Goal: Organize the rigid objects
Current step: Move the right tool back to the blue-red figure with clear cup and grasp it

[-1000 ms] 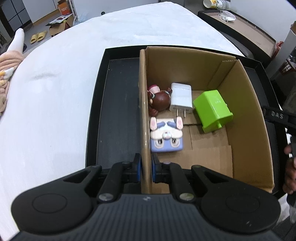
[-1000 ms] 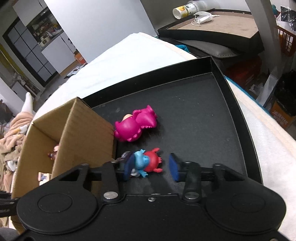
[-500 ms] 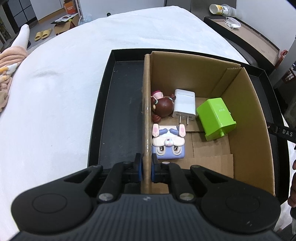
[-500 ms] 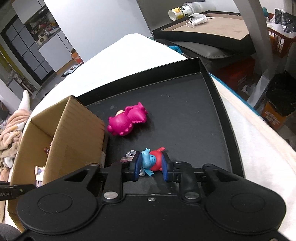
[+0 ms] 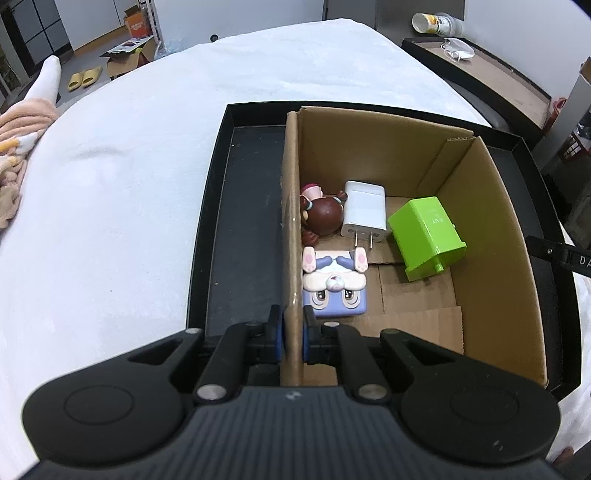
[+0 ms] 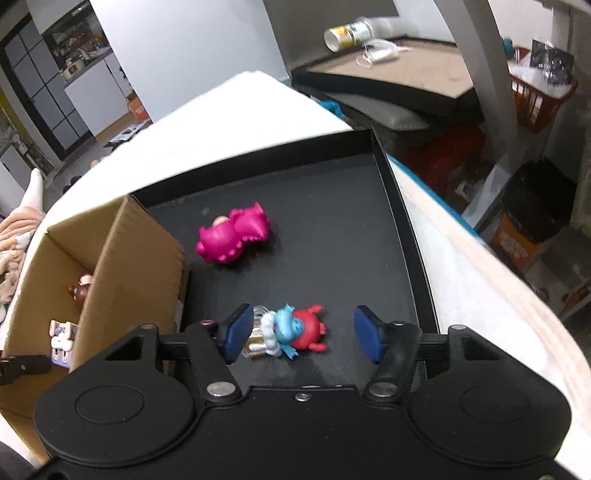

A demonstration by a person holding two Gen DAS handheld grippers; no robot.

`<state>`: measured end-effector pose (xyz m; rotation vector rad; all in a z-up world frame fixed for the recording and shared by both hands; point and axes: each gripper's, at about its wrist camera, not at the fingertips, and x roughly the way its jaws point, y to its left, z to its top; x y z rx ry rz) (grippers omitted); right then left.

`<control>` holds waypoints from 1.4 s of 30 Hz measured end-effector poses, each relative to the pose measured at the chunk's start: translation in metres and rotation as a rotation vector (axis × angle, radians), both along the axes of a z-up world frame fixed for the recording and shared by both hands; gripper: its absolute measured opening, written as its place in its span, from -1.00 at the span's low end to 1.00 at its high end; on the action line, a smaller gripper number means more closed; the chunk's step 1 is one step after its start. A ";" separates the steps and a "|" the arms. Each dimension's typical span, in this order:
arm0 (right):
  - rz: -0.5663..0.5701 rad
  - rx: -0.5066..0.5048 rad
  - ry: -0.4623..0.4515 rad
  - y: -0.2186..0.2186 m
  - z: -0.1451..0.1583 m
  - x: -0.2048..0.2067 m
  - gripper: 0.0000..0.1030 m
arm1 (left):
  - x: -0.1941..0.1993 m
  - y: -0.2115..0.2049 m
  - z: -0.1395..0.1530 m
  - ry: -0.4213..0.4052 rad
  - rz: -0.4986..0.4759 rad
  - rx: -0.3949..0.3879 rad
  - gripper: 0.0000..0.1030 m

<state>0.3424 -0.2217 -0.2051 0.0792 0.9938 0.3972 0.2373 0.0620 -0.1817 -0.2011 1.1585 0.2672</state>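
Observation:
My left gripper (image 5: 293,334) is shut on the left wall of the cardboard box (image 5: 291,206), which stands in a black tray (image 5: 236,206). Inside the box lie a brown doll figure (image 5: 321,214), a white charger (image 5: 364,210), a green block (image 5: 424,238) and a purple bunny box (image 5: 334,284). My right gripper (image 6: 301,334) is open over the tray floor (image 6: 332,221). A blue and red figure (image 6: 295,330) lies on the tray between its fingers, close to the left pad. A magenta figure (image 6: 232,238) lies farther back, beside the box (image 6: 122,266).
The tray sits on a white cloth-covered table (image 5: 110,184). A raised tray rim (image 6: 402,229) runs along the right. A low side table with a cup (image 6: 347,33) stands beyond. An orange basket (image 6: 539,96) and clutter are on the floor at right.
My right gripper had closed around the blue and red figure half a second ago and has now opened wide; the figure lies on the tray. The left gripper keeps its hold on the box wall.

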 end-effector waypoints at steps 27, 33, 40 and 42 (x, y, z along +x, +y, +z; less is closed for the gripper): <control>0.109 -0.177 -0.030 0.033 0.001 -0.028 -0.65 | -0.058 -0.002 0.003 -0.168 -0.008 -0.027 -0.78; 0.114 -0.216 -0.061 0.039 0.009 -0.030 0.46 | -0.061 0.001 0.002 -0.192 -0.004 -0.038 -0.78; 0.080 -0.172 -0.106 0.043 0.013 -0.023 0.83 | -0.066 0.003 0.001 -0.212 -0.004 -0.054 -0.77; 0.086 -0.169 -0.123 0.046 0.009 -0.022 0.83 | -0.067 0.003 0.001 -0.215 -0.004 -0.055 -0.77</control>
